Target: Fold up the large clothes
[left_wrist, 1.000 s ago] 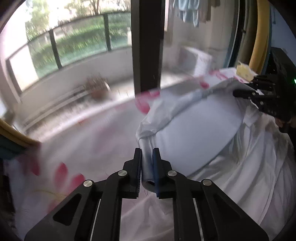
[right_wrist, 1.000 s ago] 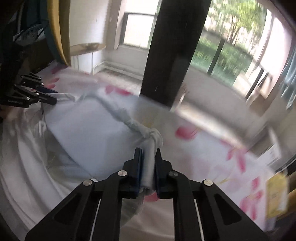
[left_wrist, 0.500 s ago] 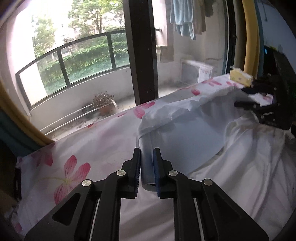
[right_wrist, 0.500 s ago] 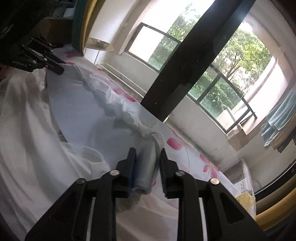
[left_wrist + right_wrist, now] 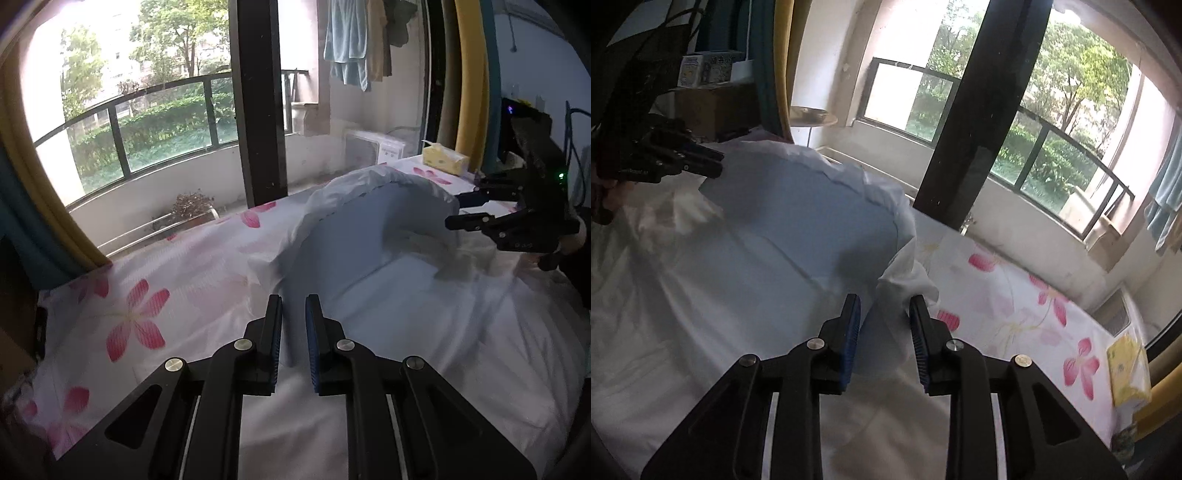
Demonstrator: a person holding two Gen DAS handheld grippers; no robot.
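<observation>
A large white garment (image 5: 424,317) lies spread on the flowered bed sheet (image 5: 155,280), with its far edge billowed up in a fold (image 5: 373,199). It also shows in the right wrist view (image 5: 746,236). My left gripper (image 5: 293,310) is slightly open, with cloth edge between its tips. My right gripper (image 5: 884,314) is open, and a loose corner of the garment (image 5: 905,280) hangs between its fingers. The right gripper also shows in the left wrist view (image 5: 469,212), and the left gripper shows in the right wrist view (image 5: 709,162).
A yellow tissue pack (image 5: 445,158) sits on the bed's far right corner, seen also in the right wrist view (image 5: 1128,373). A dark window post (image 5: 258,99) and balcony railing stand behind the bed. A small round table (image 5: 812,118) stands by the curtain.
Both grippers have opened and let the garment edge go. The lifted fold has swung over toward me and is dropping onto the rest of the garment.
</observation>
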